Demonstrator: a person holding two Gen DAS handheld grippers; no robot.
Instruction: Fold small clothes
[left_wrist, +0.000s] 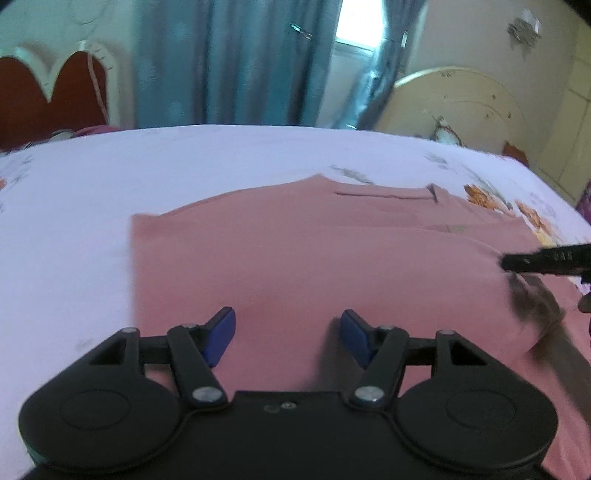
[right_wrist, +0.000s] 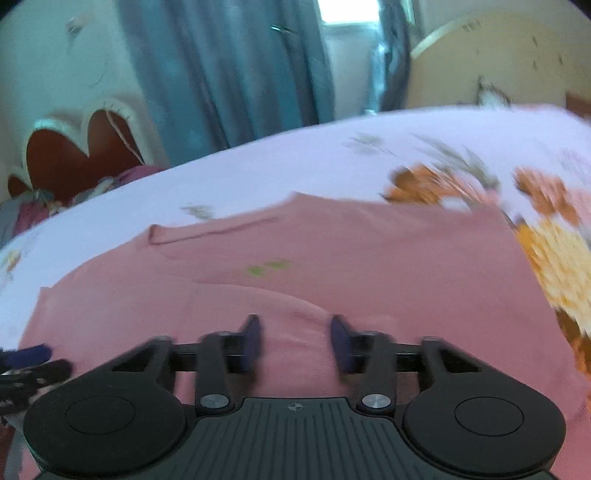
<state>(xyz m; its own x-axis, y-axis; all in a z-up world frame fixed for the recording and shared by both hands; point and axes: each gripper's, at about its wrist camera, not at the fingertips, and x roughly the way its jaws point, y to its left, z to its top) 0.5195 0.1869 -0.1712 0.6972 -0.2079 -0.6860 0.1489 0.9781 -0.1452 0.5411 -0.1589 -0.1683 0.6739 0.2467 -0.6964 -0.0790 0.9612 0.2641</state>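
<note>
A: Which step is judged to be in hand?

B: A fold already looks to have been laid. The pink garment (left_wrist: 314, 258) is spread flat on the floral bedsheet (left_wrist: 221, 166), with a straight edge on one side and a layer seen doubled over across its middle. Both tools are held low over the part of the garment nearest the cameras, so a further fold is judged to be under preparation.

A: How are the tools set?

B: The left gripper (left_wrist: 288, 332) is held about half open above the garment, and nothing is caught between its blue pads. The right gripper (right_wrist: 295, 341) is shown with a clear gap as well; cloth is seen in that gap, but no pinch can be made out through the blur.

A: What is called for next?

B: An edge of the garment would have to be reached by each tool and pinched through all layers. The cloth would then be lifted evenly and carried toward the garment's far side, so that no crease is dragged askew.
</note>
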